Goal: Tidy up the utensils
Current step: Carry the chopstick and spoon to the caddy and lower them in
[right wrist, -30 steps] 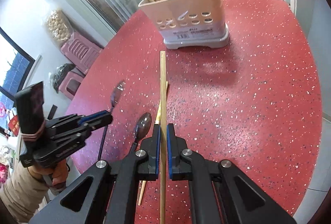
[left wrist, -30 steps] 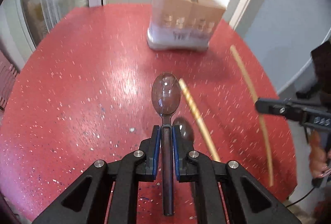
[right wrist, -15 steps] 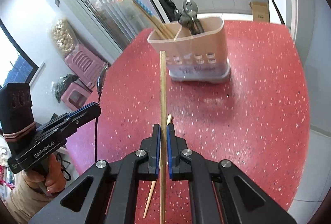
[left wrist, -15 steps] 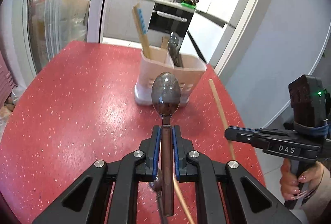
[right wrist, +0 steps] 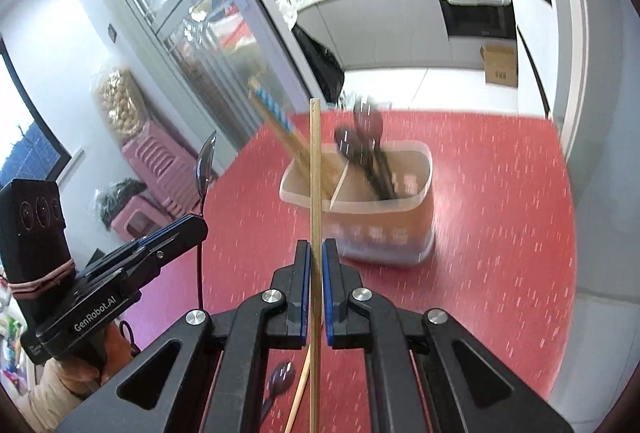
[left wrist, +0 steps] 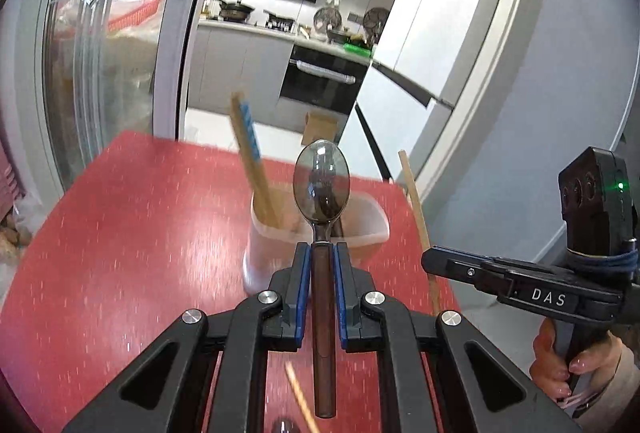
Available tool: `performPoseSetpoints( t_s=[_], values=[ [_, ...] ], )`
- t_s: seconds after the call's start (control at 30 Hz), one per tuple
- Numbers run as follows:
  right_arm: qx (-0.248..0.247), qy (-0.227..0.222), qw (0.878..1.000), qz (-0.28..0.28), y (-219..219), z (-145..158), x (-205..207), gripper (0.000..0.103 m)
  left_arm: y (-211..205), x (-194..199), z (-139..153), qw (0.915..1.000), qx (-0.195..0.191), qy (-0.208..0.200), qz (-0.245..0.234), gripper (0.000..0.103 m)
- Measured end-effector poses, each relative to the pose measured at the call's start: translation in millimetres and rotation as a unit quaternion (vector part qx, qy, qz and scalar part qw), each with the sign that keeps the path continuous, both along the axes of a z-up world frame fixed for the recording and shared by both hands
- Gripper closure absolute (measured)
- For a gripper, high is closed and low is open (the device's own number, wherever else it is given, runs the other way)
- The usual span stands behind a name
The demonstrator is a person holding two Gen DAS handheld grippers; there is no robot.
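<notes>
My left gripper (left wrist: 321, 247) is shut on a spoon (left wrist: 321, 181) with a brown handle, its bowl pointing forward over the caddy. My right gripper (right wrist: 315, 245) is shut on a wooden chopstick (right wrist: 315, 169) that stands straight ahead. The beige utensil caddy (right wrist: 384, 229) sits on the red table (right wrist: 500, 193); its left compartment holds chopsticks (right wrist: 280, 125), its right one dark spoons (right wrist: 366, 149). From the left wrist view the right gripper (left wrist: 430, 261) with its chopstick (left wrist: 416, 201) is at the right. The right wrist view shows the left gripper (right wrist: 198, 227) with the spoon (right wrist: 205, 163) at the left.
One more chopstick (right wrist: 298, 399) and a spoon (right wrist: 280, 377) lie on the table below the grippers. A person's hands (left wrist: 556, 365) hold both tools. Pink stools (right wrist: 160, 169) stand left of the table; a kitchen counter and oven are behind it.
Both grippers rose off the table with the spoon and the chopstick and tilted up. The caddy now sits lower and closer in both views, seen from above its rim.
</notes>
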State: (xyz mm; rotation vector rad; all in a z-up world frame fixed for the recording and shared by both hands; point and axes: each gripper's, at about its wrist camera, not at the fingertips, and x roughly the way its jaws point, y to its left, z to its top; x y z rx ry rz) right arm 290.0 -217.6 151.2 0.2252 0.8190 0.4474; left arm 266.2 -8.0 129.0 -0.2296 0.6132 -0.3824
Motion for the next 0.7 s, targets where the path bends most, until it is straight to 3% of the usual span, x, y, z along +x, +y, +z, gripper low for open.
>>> performPoseSetpoints(
  t_s=[0.33,0.7],
  values=[
    [0.02,-0.075,0.996,-0.044,-4.7,34.5,67.7,0.097,-11.3,70.2,26.5,0.9984,0.0,-0.05,0.025,0.064],
    [-0.022,-0.145,0.986,-0.073,7.9,22.9,118.7,0.097,-27.5,123.3,10.9,0.9947,0.015,-0.089,0.049,0.064]
  ],
)
